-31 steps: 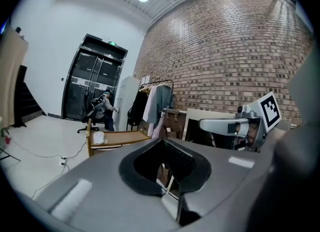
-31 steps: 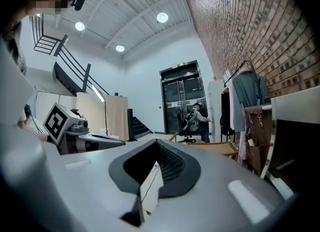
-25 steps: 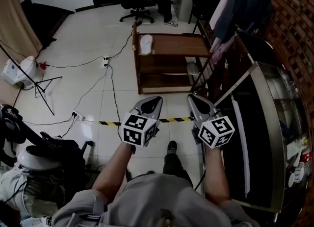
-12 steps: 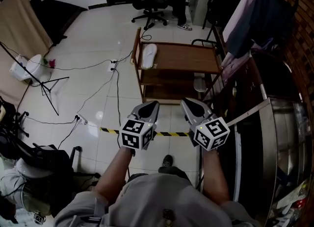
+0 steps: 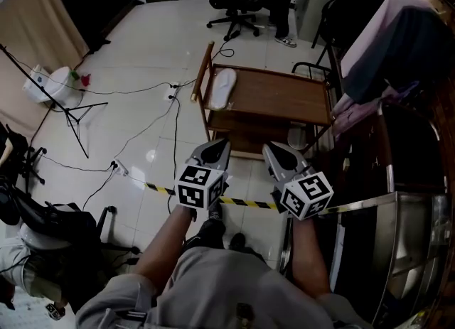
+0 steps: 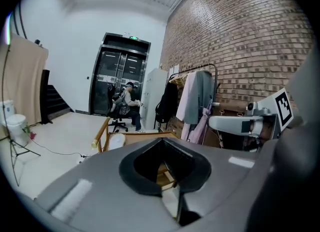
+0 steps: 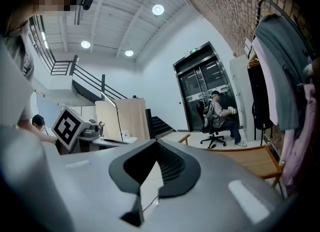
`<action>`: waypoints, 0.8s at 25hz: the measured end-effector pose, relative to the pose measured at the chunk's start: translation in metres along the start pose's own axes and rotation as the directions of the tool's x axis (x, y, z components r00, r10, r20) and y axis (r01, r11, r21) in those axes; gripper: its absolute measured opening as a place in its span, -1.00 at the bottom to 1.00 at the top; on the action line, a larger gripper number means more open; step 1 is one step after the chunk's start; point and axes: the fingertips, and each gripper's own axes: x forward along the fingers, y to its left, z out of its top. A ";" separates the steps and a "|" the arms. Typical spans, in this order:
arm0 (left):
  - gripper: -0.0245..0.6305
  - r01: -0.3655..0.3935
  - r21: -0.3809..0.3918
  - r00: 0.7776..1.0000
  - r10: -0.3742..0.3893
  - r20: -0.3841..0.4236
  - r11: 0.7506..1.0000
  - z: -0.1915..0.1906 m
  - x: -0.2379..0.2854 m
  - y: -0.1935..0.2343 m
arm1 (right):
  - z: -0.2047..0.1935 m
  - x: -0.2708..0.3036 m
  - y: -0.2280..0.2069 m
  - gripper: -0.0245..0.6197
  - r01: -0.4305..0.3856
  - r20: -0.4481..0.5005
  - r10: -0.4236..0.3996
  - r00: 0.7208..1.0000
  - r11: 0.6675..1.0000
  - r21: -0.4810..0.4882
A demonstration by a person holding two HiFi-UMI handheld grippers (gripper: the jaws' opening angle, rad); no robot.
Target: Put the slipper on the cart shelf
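One cart [image 5: 284,100] stands ahead of both tools, its lower levels mostly hidden under its top. The left tool [image 5: 225,143] and right tool [image 5: 268,148] are closed and empty. One slipper [image 5: 225,87] lies on the cart top's left end, ahead of the left tool.

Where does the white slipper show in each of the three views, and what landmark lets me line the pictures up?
Head view: the slipper lies at the left end of the cart's top, above centre.
Left gripper view: the slipper is left of centre, on the cart's near end.
Right gripper view: not in it.
Shared landmark: the wooden cart.
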 end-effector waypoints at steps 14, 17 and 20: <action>-0.90 0.033 -0.054 0.999 -0.035 -0.021 0.998 0.015 0.118 0.095 | 0.009 0.112 -0.085 -0.93 0.088 -0.081 -0.090 0.993 0.996 -0.025; -0.90 0.019 -0.058 0.999 -0.022 -0.043 0.998 0.007 0.134 0.119 | 0.000 0.133 -0.090 -0.93 0.100 -0.108 -0.101 0.989 0.995 -0.015; -0.90 -0.002 -0.064 0.998 -0.002 -0.070 0.998 -0.003 0.154 0.135 | -0.013 0.149 -0.100 -0.93 0.105 -0.132 -0.103 0.986 0.995 0.004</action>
